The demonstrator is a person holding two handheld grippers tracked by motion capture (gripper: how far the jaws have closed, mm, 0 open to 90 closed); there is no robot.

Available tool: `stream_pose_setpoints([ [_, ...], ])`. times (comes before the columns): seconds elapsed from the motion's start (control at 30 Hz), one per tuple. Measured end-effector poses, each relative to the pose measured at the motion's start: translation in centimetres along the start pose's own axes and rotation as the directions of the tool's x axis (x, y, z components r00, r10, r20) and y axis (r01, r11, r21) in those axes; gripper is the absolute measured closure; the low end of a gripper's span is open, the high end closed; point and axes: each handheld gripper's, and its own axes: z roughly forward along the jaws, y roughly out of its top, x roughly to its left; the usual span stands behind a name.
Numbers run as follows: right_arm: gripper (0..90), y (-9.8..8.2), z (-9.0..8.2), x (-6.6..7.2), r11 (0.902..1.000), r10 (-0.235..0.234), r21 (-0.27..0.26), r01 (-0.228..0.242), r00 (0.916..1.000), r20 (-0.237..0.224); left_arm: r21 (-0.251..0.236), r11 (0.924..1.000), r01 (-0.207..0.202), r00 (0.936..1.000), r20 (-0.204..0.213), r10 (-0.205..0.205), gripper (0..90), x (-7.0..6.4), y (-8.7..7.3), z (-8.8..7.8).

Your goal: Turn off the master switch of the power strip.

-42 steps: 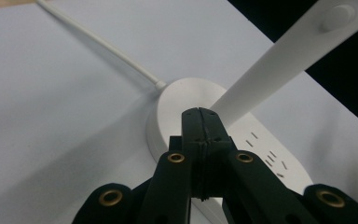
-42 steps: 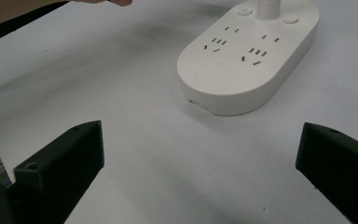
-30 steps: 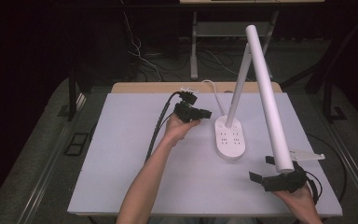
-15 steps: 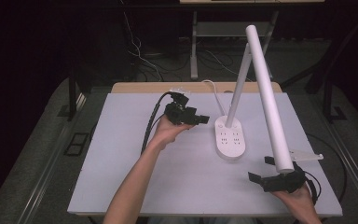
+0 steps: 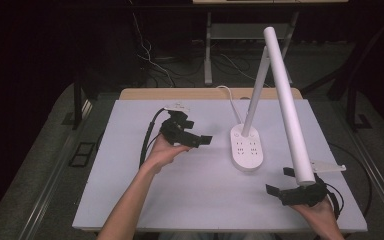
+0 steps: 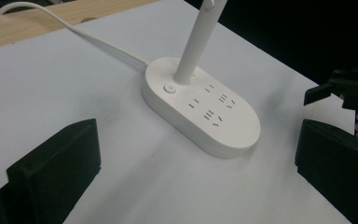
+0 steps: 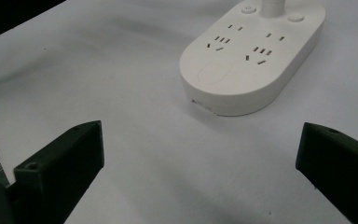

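A white desk lamp stands on the white table (image 5: 130, 200). Its oval base (image 5: 246, 147) carries sockets and a button, its stem (image 5: 255, 95) rises from the back, and its long tube head (image 5: 287, 105) slopes down to the right. My left gripper (image 5: 203, 141) hovers left of the base and points at it. Its jaws have just been opening and now stand open with nothing between them (image 6: 196, 186). My right gripper (image 5: 280, 181) sits open and empty at the front right, under the tube's end, facing the base (image 7: 242, 60).
A white cord (image 5: 230, 97) runs from the lamp base to the wooden back edge (image 5: 180, 93). The left gripper's black cable (image 5: 147, 140) loops over the table's left part. The right gripper (image 6: 349, 88) appears at the right edge of the left gripper view.
My left hand has drawn back leftward and toward me, away from the lamp base, and its jaws have gone from shut to open. The right hand has kept still.
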Motion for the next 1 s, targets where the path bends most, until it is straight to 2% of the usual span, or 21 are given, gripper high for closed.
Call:
stream_pose_setpoints([
  [0.13, 0.2, 0.0, 0.0, 0.0, 1.0, -0.003, 0.001, 0.003, 1.0, 0.0, -0.006, 0.9998, -0.017, 0.9997, -0.018, 0.017, 0.0, -0.4, -0.9, -1.5],
  [0.27, 0.2, 0.0, 0.0, 0.0, 1.0, 0.004, 0.006, -0.004, 1.0, -0.001, -0.012, 0.9994, -0.032, 0.9986, -0.042, 0.032, 0.0, -0.9, -2.6, -2.8],
  [0.67, 0.2, -0.1, 0.2, 0.1, 1.0, -0.005, 0.007, 0.005, 1.0, 0.002, -0.023, 0.9995, -0.023, 0.9968, -0.078, 0.021, 0.0, -1.4, -7.2, -5.4],
  [1.0, 0.2, -0.2, 0.2, 0.2, 0.9999, -0.005, 0.012, 0.005, 1.0, 0.002, -0.053, 0.9985, -0.011, 0.9948, -0.101, 0.005, 0.0, -2.0, -11.1, -7.2],
])
